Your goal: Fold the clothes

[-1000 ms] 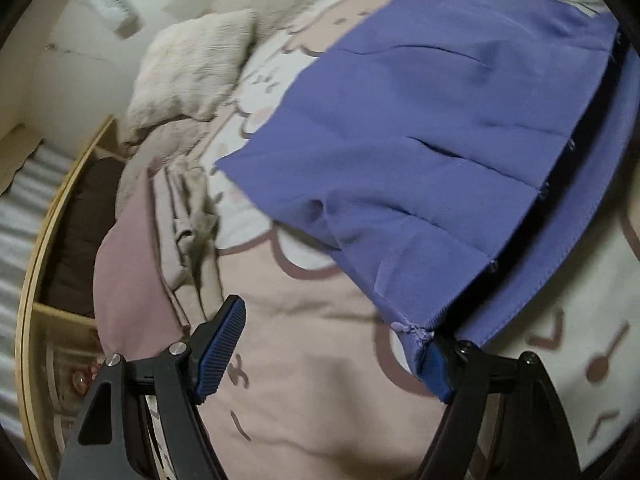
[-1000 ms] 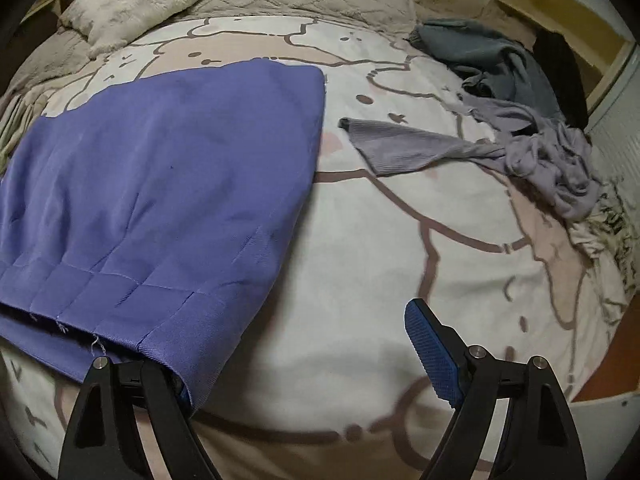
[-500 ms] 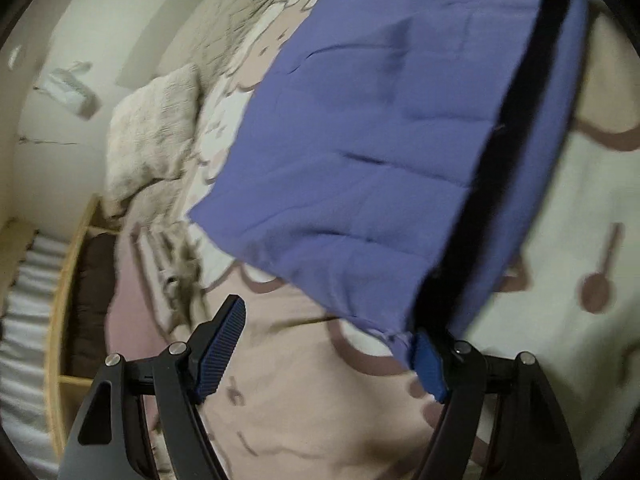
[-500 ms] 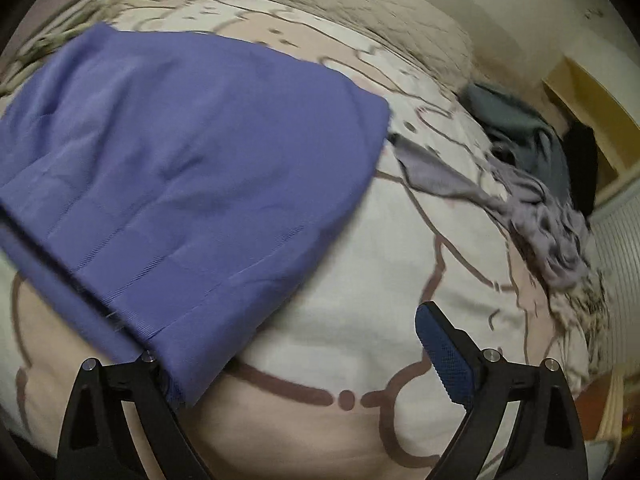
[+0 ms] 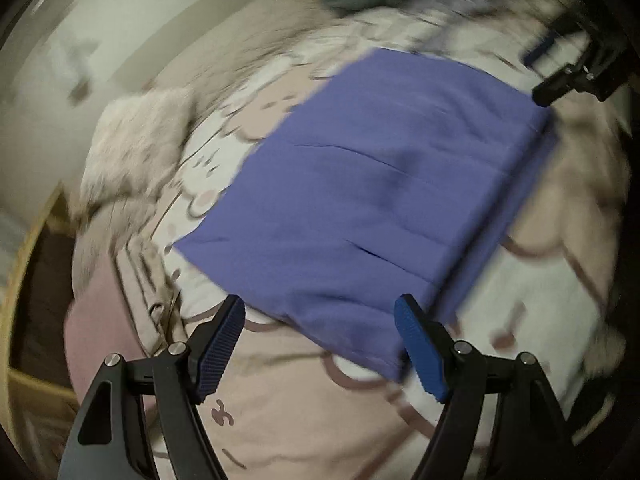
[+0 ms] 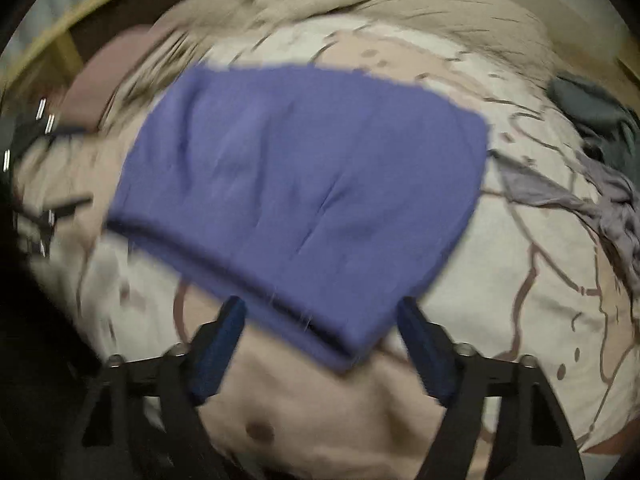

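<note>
A purple garment (image 5: 376, 208) lies flat and folded on the cartoon-print bed cover (image 5: 304, 408); it also shows in the right wrist view (image 6: 304, 200). My left gripper (image 5: 320, 344) is open and empty, hovering just above the garment's near corner. My right gripper (image 6: 320, 344) is open and empty too, above the garment's opposite near corner. The right gripper's tip also shows at the top right of the left wrist view (image 5: 560, 68). Both views are motion-blurred.
A fluffy cream pillow (image 5: 136, 148) lies at the bed's head. A grey-purple top (image 6: 600, 208) and a dark grey-green garment (image 6: 596, 116) lie crumpled on the right. Beige clothes (image 5: 148, 280) lie by a pink cushion (image 5: 100, 328). A wooden shelf (image 5: 20, 272) borders the bed.
Both grippers have let go of the purple garment's corners and pulled back and up. The garment has dropped flat onto the bed.
</note>
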Demonstrator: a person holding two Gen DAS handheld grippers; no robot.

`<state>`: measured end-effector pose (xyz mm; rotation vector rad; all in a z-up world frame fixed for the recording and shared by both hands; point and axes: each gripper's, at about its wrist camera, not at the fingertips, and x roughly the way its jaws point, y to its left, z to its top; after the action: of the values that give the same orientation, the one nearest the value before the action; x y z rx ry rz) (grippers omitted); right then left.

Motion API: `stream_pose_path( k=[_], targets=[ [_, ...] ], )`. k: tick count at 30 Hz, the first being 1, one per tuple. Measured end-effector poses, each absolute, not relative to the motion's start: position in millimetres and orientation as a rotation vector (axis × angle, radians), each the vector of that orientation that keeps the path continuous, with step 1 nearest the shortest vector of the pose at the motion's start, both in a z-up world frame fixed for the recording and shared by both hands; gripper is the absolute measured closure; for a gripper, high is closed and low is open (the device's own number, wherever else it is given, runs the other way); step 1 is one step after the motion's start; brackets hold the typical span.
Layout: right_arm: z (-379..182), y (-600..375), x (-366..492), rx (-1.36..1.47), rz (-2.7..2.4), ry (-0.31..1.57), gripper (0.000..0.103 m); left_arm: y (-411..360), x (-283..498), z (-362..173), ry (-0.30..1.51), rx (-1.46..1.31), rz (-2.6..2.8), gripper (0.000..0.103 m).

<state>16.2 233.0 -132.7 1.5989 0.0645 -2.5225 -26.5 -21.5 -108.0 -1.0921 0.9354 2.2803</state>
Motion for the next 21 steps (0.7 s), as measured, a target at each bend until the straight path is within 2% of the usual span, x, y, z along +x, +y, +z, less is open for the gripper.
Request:
stream_pose_path(
  k=[1,5,9,13,15,16,17,18,21],
  targets=[
    [-129.1,238.9,-0.5,1.593,-2.551,0.021,0.046,-24.4,-43.2,-110.0,0.868,-1.143,2.320,0.026],
    [-132.3,245.0,-79.5,1.585,-2.636,-0.024,0.060,-30.6,-82.0,-132.6,0.658,-1.322,2.336,0.026],
    [-162.3,230.2,-158.2,1.638,-2.586,-0.032,0.061,-23.6,-81.3,-158.8,0.632,-1.417,2.217,0.026],
    [-204.7,252.8,-196.3,1.868,-2.730,0.216,0.061,-18.5,-61.4,-189.9,0.808,-1.462,2.061,0.026],
    [-224.4,294.8,-189.1,1.996,-2.787,0.227,0.060,-25.3,-61.4,-191.7,0.773,-1.483,2.030,0.026],
    [-229.2,321.8,-178.0,1.992,-2.791,0.107,0.060,-29.2,-65.3,-191.0,0.716,-1.511,2.019,0.026],
    [-227.6,338.2,-169.9,2.021,-2.796,0.063,0.052,-31.3,-68.4,-190.2,0.682,-1.532,2.014,0.024],
    [-225.7,353.9,-162.0,2.052,-2.801,0.024,0.049,-31.5,-70.2,-187.2,0.669,-1.533,2.025,0.023],
    [-210.4,380.0,-150.5,2.119,-2.786,-0.110,0.050,-21.4,-69.6,-164.3,0.663,-1.419,2.106,0.026]
  ],
)
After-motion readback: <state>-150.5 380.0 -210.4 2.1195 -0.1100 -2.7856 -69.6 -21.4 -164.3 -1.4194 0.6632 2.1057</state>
